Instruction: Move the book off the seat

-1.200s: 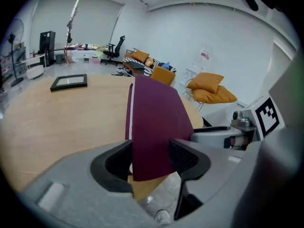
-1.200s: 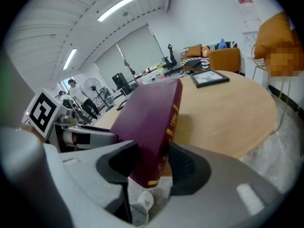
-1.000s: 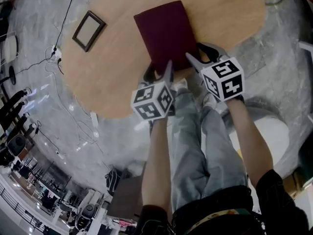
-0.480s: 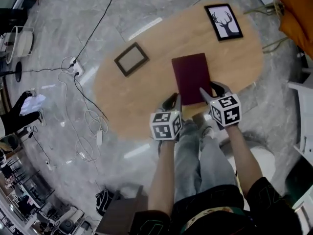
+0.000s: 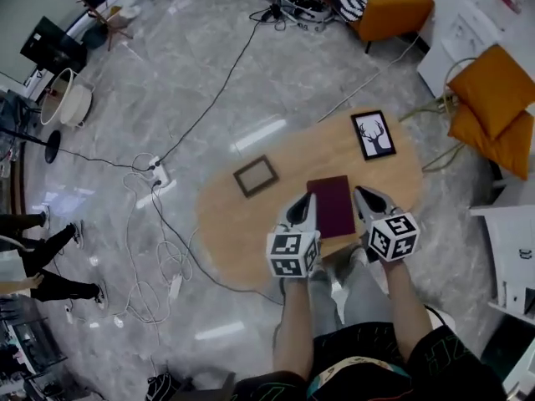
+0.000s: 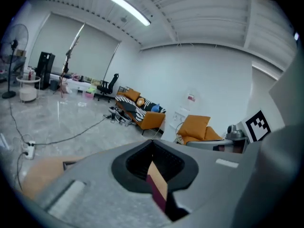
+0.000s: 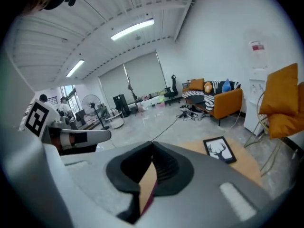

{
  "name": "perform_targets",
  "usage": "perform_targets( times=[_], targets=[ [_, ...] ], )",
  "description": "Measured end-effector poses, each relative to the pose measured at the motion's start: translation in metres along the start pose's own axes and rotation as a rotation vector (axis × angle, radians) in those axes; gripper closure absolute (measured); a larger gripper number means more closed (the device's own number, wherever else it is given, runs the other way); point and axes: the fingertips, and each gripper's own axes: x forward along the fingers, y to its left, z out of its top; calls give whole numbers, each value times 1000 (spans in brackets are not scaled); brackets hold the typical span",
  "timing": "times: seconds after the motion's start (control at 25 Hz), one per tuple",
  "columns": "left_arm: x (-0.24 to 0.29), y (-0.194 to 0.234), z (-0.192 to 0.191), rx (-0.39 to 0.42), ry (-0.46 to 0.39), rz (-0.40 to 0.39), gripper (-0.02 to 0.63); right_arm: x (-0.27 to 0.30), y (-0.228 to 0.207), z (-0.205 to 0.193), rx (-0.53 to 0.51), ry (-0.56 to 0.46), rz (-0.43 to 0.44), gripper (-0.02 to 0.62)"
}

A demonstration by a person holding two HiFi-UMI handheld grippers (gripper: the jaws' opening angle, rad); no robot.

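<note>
A dark maroon book (image 5: 332,205) lies flat on a low oval wooden table (image 5: 242,232), near its front edge. My left gripper (image 5: 303,209) hangs above the book's left side and my right gripper (image 5: 366,199) above its right side, both well over the table. Their jaws have just been closing and now stand shut with nothing held. In the left gripper view the shut left gripper (image 6: 152,142) shows only a sliver of the table and the book (image 6: 160,197) through the slot below its tips. The right gripper (image 7: 152,145) reads the same in the right gripper view.
On the table lie an empty picture frame (image 5: 256,175) and a deer picture (image 5: 374,134). Orange cushions (image 5: 493,98) and white furniture (image 5: 512,241) stand to the right, an orange sofa (image 5: 393,11) at the back. Cables and a power strip (image 5: 159,174) cross the floor at left.
Both grippers rose from the book's near edge and their jaws went from open to shut, empty. The head view lifted and widened. The book stayed on the table.
</note>
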Motion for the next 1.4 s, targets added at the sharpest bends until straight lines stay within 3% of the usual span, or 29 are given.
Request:
perform_targets(
  times=[0.2,0.36,0.44,0.64,1.0,1.4],
  targets=[
    [-44,-4,95,113,-171,135,595,-29,12,71,-3,-121,-17,592],
    [-60,-8,136,219,-194,215,595,-50,27,131,-25,-219,4,592],
    [-63,-16,155,290,-210,225,595,-60,27,155,-48,-259,-15,592],
    [-65,-35,207,334,-322,195,595,-81,29,205,-141,-354,-56,592],
    [-75,-54,235,383,-408,188,595,-105,36,236,-243,-448,-80,592],
    [-82,-53,230,362,-419,197,595,-114,45,245,-289,-490,-70,592]
  ],
)
